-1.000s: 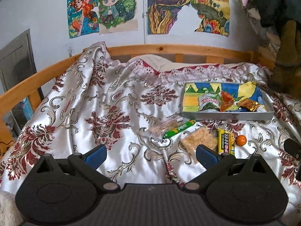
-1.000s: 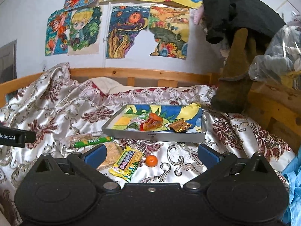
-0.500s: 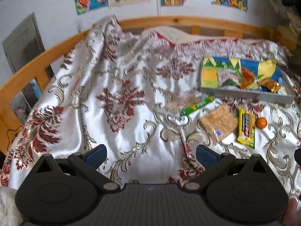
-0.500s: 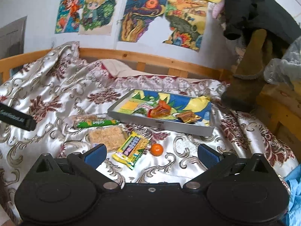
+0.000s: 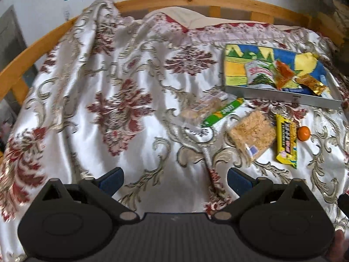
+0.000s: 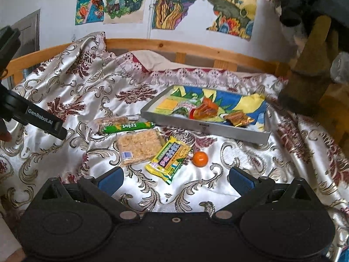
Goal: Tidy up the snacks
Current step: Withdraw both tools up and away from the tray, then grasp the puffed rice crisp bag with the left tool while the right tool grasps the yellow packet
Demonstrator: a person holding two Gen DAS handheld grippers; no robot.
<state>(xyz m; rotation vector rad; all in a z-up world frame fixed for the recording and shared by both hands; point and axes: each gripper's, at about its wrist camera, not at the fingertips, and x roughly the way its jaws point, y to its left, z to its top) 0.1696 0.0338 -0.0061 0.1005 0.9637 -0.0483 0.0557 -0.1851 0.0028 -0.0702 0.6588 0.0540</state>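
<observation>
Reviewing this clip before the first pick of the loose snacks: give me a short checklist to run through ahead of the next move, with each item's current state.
1. Left claw open and empty: ok.
2. Right claw open and empty: ok.
3. Loose snacks in view and unobstructed, namely the orange ball, yellow packet, clear cracker bag and green stick: ok.
4. Tray has free space for more: ok, its left part looks bare.
5. Snacks separated for a clean grasp: not ok, the yellow packet touches the cracker bag.
6. Satin bedspread flat under the snacks: not ok, it is wrinkled.
</observation>
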